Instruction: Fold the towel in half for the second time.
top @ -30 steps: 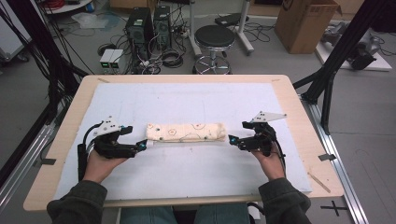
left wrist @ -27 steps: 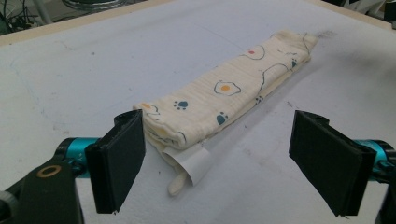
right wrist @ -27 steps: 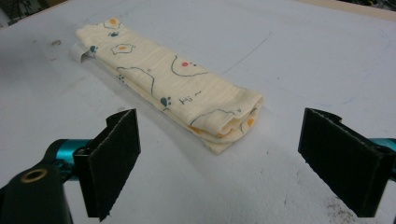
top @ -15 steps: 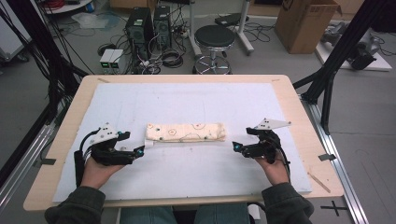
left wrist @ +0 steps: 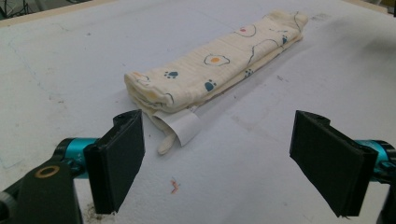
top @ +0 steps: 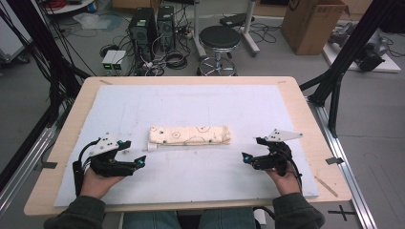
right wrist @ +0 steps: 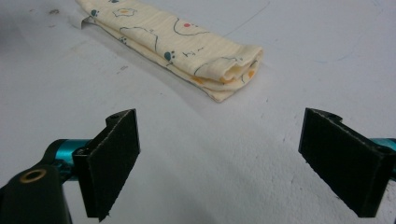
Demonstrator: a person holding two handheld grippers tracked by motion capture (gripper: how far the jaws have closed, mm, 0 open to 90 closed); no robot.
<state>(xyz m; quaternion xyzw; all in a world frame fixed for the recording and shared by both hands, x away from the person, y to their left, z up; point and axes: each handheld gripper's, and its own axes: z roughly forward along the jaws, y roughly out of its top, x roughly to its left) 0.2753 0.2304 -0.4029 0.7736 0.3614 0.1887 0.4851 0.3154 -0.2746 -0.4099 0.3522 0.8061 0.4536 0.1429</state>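
A cream cloth printed with eggs and paw marks lies folded into a long narrow strip near the middle of the white mat. A white label sticks out of its left end. My left gripper is open, a short way in front and to the left of that end, nothing between its pads. To the right of the cloth's other end, my right gripper stands open and holds nothing. In both gripper views the cloth lies beyond the jaws, apart from them.
The mat covers a wooden table. Behind the table's far edge stand a round black stool, computer towers with cables, and a cardboard box. Black frame posts rise at the right and left.
Both grippers have drawn back from the ends of the cloth toward the person and slightly outward. The cloth stays where it was, folded on the mat.
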